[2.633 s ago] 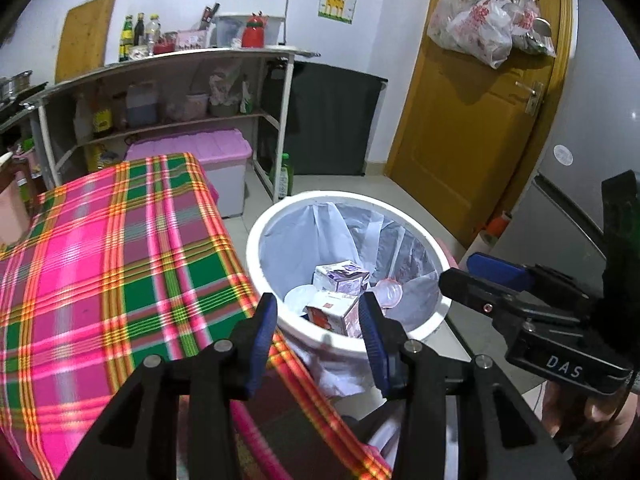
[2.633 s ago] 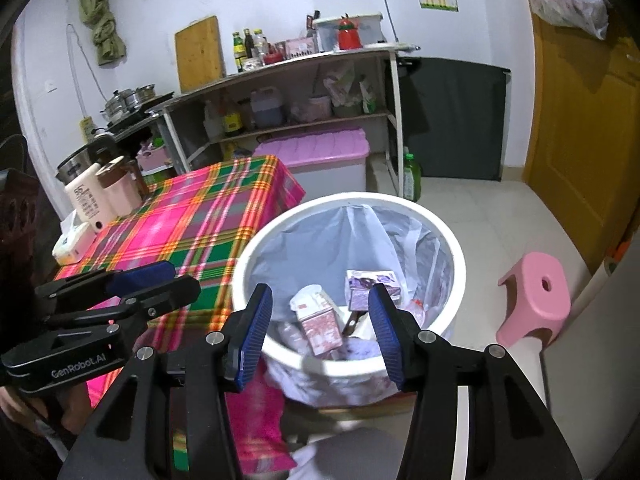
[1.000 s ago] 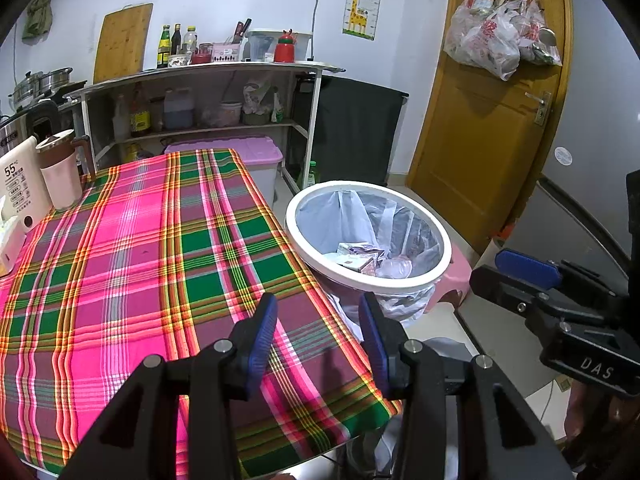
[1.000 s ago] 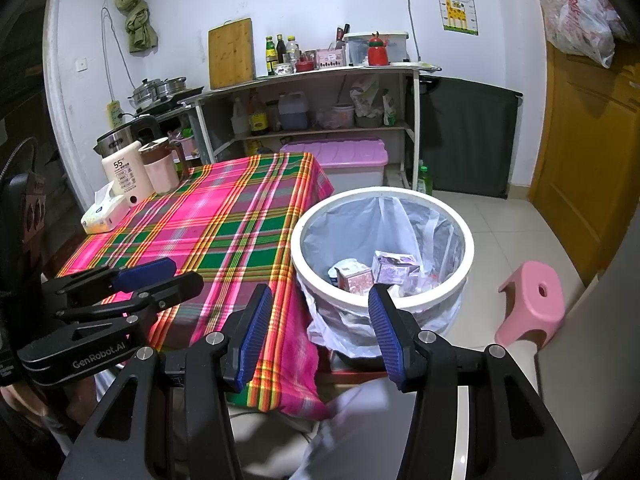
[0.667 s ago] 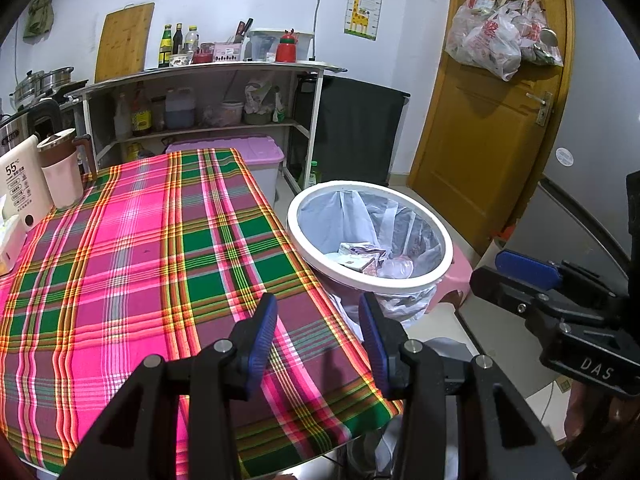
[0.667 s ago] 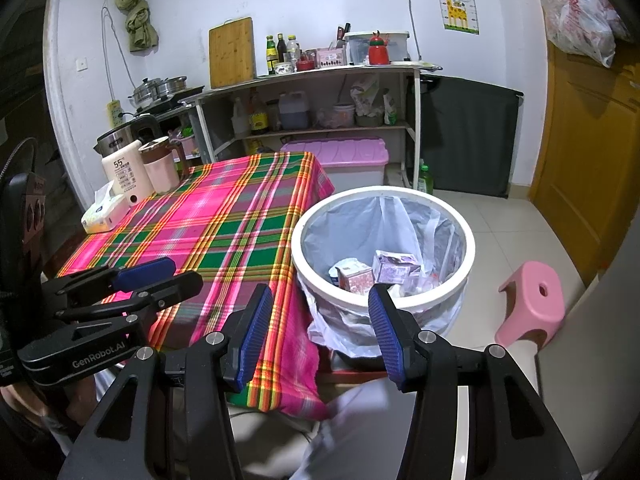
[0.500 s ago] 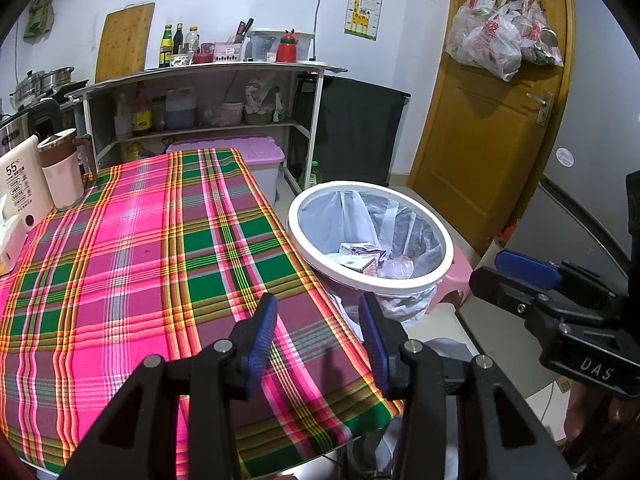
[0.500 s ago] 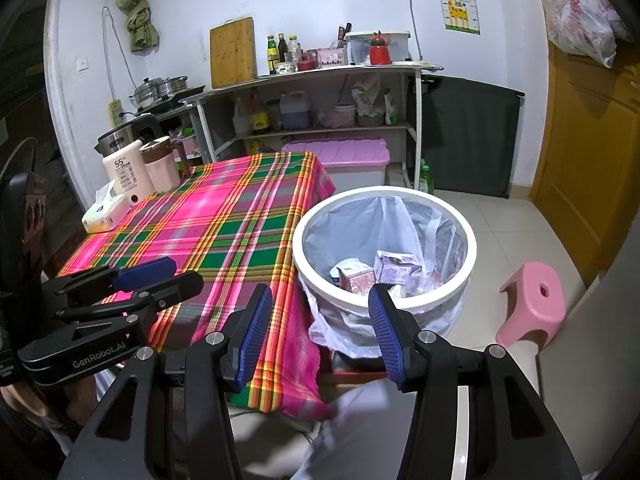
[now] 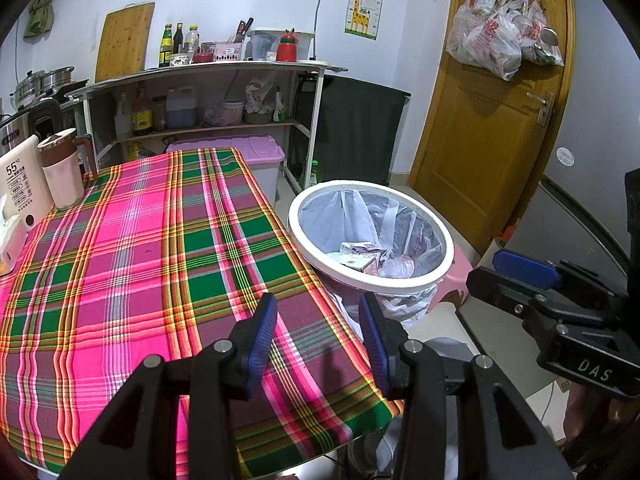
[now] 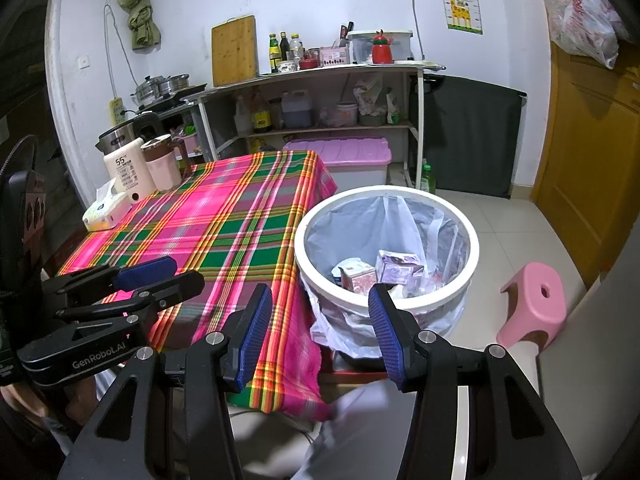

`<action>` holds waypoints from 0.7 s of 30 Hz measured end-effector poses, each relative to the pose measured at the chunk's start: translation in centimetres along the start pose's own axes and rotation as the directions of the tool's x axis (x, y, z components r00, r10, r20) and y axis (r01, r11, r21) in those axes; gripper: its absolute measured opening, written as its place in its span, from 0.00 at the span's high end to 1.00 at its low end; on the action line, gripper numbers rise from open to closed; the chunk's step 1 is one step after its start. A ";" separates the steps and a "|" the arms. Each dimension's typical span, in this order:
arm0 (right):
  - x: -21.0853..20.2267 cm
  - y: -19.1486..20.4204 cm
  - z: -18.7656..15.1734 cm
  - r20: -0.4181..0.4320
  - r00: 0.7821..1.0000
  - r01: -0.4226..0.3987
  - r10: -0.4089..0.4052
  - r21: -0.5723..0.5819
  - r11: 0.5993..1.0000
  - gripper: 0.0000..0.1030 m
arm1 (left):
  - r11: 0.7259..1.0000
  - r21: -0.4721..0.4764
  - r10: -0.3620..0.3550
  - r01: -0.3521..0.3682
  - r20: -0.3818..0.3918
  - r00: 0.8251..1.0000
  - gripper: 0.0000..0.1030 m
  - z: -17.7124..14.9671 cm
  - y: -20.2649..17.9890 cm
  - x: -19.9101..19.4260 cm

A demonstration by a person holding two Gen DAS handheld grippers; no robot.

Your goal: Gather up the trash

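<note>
Where plaid tablecloth point(image 9: 132, 264) meets white lined trash bin point(image 10: 472, 240): both grippers point(image 9: 318, 340) point(image 10: 320, 330) parted, empty.

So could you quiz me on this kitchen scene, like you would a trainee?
1. True or false: the left gripper holds a carton.
2. Where do the cartons lie? A) on the plaid tablecloth B) in the white bin C) on the pink stool
3. Fill in: the right gripper is ____.

Key: 1 false, its jaws are empty; 2 B; 3 open.
</note>
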State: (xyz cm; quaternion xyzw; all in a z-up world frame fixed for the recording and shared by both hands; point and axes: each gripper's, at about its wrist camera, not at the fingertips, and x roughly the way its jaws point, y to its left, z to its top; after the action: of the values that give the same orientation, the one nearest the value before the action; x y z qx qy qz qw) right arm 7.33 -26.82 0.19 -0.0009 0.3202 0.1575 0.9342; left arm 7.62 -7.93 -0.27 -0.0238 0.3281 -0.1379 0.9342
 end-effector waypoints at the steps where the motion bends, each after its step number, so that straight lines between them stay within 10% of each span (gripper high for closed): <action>1: 0.0 0.0 0.0 -0.001 1.000 0.001 -0.001 0.000 1.000 0.50 | 1.000 0.000 0.000 0.000 -0.001 1.000 0.57 0.0 0.0 0.0; 21: 0.0 0.2 0.0 -0.002 1.000 0.000 0.000 0.000 1.000 0.50 | 1.000 -0.017 0.010 -0.010 -0.014 1.000 0.57 -0.6 0.6 0.0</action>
State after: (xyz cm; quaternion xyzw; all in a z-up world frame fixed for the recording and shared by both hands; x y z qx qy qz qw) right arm 7.29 -26.63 0.20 -0.0009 0.3211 0.1573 0.9339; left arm 7.39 -7.37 -0.81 -0.0291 0.3360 -0.1308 0.9323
